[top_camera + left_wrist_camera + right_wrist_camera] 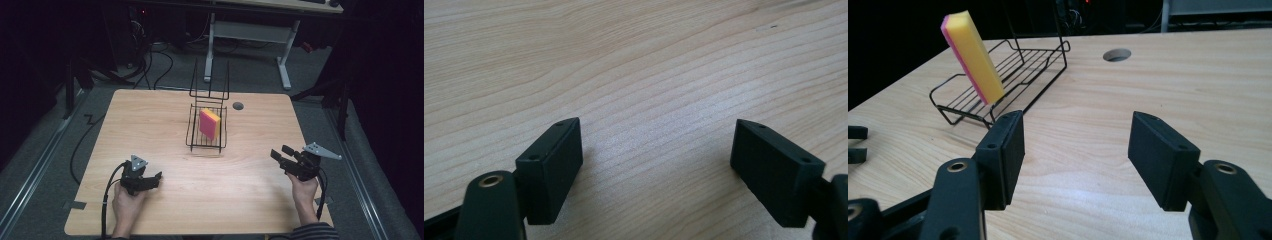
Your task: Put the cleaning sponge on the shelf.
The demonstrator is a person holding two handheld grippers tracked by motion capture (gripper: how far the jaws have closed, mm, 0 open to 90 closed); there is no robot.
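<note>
A black wire rack (190, 134) stands at the middle of the wooden table (240, 195). In it a pink and yellow sponge (209, 124) stands on edge. My left gripper (156, 179) rests low at the front left, held by a hand, with its jaws wide apart over bare wood in the left gripper view (656, 125). My right gripper (281, 151) is at the front right, pointing toward the rack. In the right gripper view its jaws (1079, 120) are open and empty, and the sponge (973, 55) leans in the rack (1020, 67) some way beyond them.
A round cable hole (238, 106) lies in the table to the right of the rack, also seen as the hole (1116, 54) in the right gripper view. The left gripper's jaws (855, 142) show at that view's left edge. Desk legs and cables lie on the floor behind the table.
</note>
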